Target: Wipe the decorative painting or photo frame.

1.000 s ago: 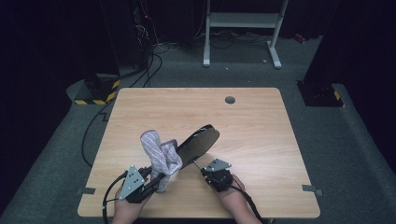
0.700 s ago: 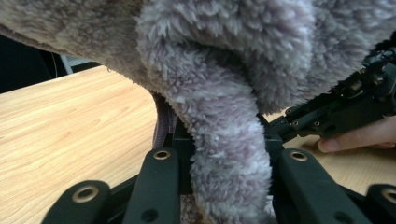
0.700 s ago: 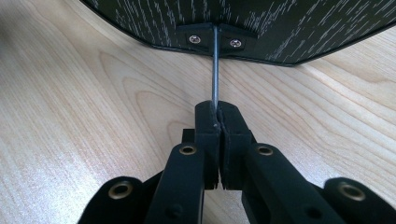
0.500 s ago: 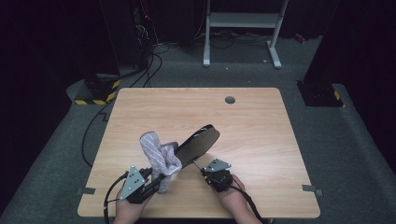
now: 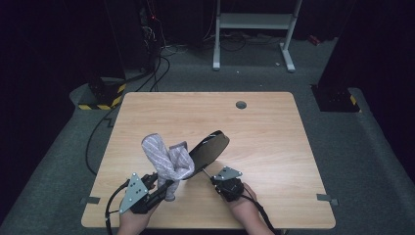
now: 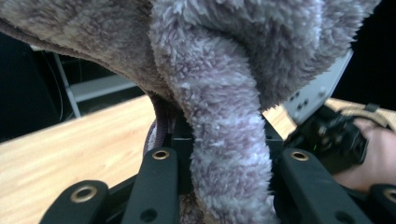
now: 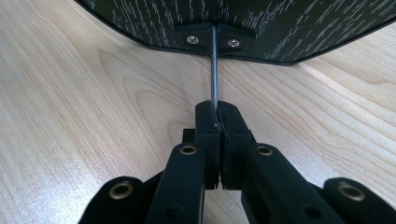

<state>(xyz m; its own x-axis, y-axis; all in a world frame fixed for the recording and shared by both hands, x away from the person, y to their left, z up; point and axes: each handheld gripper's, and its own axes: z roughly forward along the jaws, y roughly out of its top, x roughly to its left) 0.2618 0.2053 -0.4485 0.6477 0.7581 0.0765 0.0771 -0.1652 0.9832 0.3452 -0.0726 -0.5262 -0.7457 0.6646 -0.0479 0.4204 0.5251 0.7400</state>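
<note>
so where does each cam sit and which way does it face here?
High view: above the person's side, looking forward and down on the table; both forearms, left gripper, right gripper.
Left gripper view: rides the left gripper, looking along jaws clamped on the fluffy cloth; the other hand at right.
Right gripper view: looks along shut jaws pinching the thin metal rod of the black panel.
Shared: high and left views both show the cloth.

The fluffy cloth (image 5: 166,159) in the left tool (image 5: 169,188) is pale lilac-grey with faint fine stripes. The panel (image 7: 243,21) before the right tool (image 7: 218,122) is black, flecked with short white dashes, on a thin grey rod (image 7: 214,70). Both tools are black. The surface (image 5: 264,132) beneath them is light wood grain.
</note>
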